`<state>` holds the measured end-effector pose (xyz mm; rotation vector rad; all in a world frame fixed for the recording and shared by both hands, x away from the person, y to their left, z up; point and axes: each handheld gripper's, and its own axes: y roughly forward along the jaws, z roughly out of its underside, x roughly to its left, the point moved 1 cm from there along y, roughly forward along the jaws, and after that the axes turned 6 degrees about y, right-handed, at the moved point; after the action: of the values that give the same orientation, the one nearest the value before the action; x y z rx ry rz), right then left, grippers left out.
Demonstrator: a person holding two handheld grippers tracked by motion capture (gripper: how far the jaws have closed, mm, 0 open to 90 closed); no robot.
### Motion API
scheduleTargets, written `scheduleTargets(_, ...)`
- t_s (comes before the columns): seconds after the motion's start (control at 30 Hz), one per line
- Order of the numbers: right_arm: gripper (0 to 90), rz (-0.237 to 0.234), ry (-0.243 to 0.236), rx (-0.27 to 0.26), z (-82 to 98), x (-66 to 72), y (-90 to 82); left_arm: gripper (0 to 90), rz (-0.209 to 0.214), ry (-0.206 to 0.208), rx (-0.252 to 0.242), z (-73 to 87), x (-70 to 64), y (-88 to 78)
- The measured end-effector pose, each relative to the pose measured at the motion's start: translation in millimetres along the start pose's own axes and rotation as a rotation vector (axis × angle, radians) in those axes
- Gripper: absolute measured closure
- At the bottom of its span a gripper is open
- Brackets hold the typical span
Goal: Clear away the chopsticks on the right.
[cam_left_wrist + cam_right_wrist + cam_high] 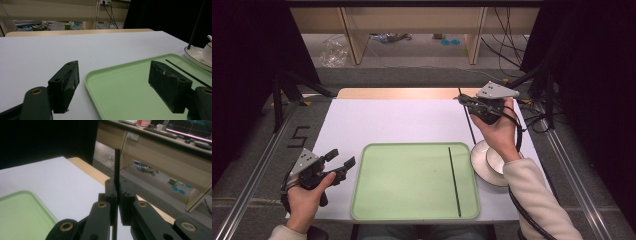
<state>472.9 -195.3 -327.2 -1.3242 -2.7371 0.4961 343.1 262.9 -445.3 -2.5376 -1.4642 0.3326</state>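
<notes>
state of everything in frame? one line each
Right gripper: shut on a black chopstick, lifted above the table.
Held chopstick: steep, its lower end by the plate.
Second chopstick: lying flat in the tray.
Tray: flat on the table, otherwise bare.
Plate: on the table right of the tray, small cup on it.
Left gripper: open, nothing in it, at the tray's left edge.

table [387, 122]: white, wood strip seen along far edge | floor [422, 75]: grey, cables [504, 50] seen at right
</notes>
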Motion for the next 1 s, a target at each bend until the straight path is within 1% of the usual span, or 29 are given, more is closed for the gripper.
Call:
scheduleTargets(0.07,88.1,-0.015,0.055,0.001,0.0,0.9,-1.8,24.6,0.0,0.0,0.0,0.0,0.0,0.0)
scheduleTargets(0.1,88.1,-0.013,0.062,-0.001,-0.4,0.6,-1.8,24.6,0.0,0.0,0.0,0.0,0.0,0.0)
scheduleTargets(0.13,88.1,-0.022,0.075,-0.01,-0.4,0.4,-2.0,24.6,0.0,-0.001,0.0,0.0,0.0,0.0)
scheduleTargets(0.17,88.1,-0.017,0.08,-0.011,-0.9,0.0,-2.7,24.6,-0.001,0.0,-0.001,-0.1,0.0,-0.1)
scheduleTargets(0.2,88.2,-0.021,0.086,-0.006,-1.2,-0.3,-3.1,24.6,-0.001,0.0,0.0,0.0,0.0,-0.1)
scheduleTargets(0.23,88.1,-0.025,0.097,-0.018,-1.2,-0.5,-3.2,24.6,0.0,0.0,0.0,0.0,0.0,-0.1)
scheduleTargets(0.27,88.2,-0.032,0.109,-0.014,-1.7,-0.8,-3.7,24.6,0.0,0.0,0.0,0.0,0.0,-0.1)
scheduleTargets(0.33,88.2,-0.034,0.115,-0.02,-1.7,-1.3,-3.7,24.6,-0.001,0.0,0.0,-0.1,0.0,-0.1)
scheduleTargets(0.4,88.2,-0.031,0.127,-0.027,-1.7,-2.5,-3.5,24.6,0.0,0.0,0.0,0.0,0.0,-0.1)
scheduleTargets(0.43,88.1,-0.028,0.145,-0.024,-1.7,-3.1,-3.8,24.6,0.0,-0.001,0.0,0.0,0.0,0.0)
scheduleTargets(0.5,88.1,-0.024,0.154,-0.026,-1.7,-3.8,-3.6,24.6,-0.001,-0.002,0.0,0.0,0.0,-0.1)
scheduleTargets(0.53,88.2,-0.03,0.177,-0.015,-1.4,-3.5,-4.4,24.6,-0.001,-0.002,-0.001,0.0,0.0,-0.1)
scheduleTargets(0.6,88.1,-0.025,0.189,-0.022,-1.6,-4.7,-4.0,24.6,-0.001,-0.002,0.0,0.0,0.0,-0.1)
scheduleTargets(0.63,88.1,-0.032,0.21,-0.012,-1.7,-4.3,-4.6,24.6,0.0,-0.001,0.0,0.0,0.0,-0.1)
scheduleTargets(0.67,88.1,-0.029,0.215,-0.003,-2.0,-5.0,-4.9,24.6,-0.001,-0.001,0.0,0.0,0.0,-0.1)
scheduleTargets(0.7,88.1,-0.027,0.243,0.005,-2.3,-5.2,-5.4,24.6,-0.001,-0.002,-0.001,0.0,0.0,-0.1)
scheduleTargets(0.73,88.1,-0.027,0.243,0.005,-2.3,-5.2,-5.4,24.6,-0.001,-0.001,0.0,0.0,0.0,-0.1)
scheduleTargets(0.77,88.1,-0.03,0.257,0.012,-2.1,-5.3,-5.5,24.6,0.0,-0.001,0.0,0.0,0.0,-0.2)
scheduleTargets(0.8,88.1,-0.025,0.259,0.014,-2.3,-6.2,-5.6,24.6,0.0,-0.001,0.0,0.0,0.0,-0.2)
scheduleTargets(0.83,88.1,-0.025,0.283,0.024,-2.3,-6.6,-6.4,24.6,-0.001,-0.002,0.0,0.0,0.0,-0.2)
scheduleTargets(0.97,88.1,-0.014,0.287,0.033,-2.2,-7.0,-7.0,24.6,-0.001,-0.001,0.0,-0.1,0.0,-0.1)
scheduleTargets(1.0,88.1,-0.014,0.305,0.042,-2.7,-6.6,-7.4,24.6,0.0,-0.001,0.0,0.0,0.0,-0.1)
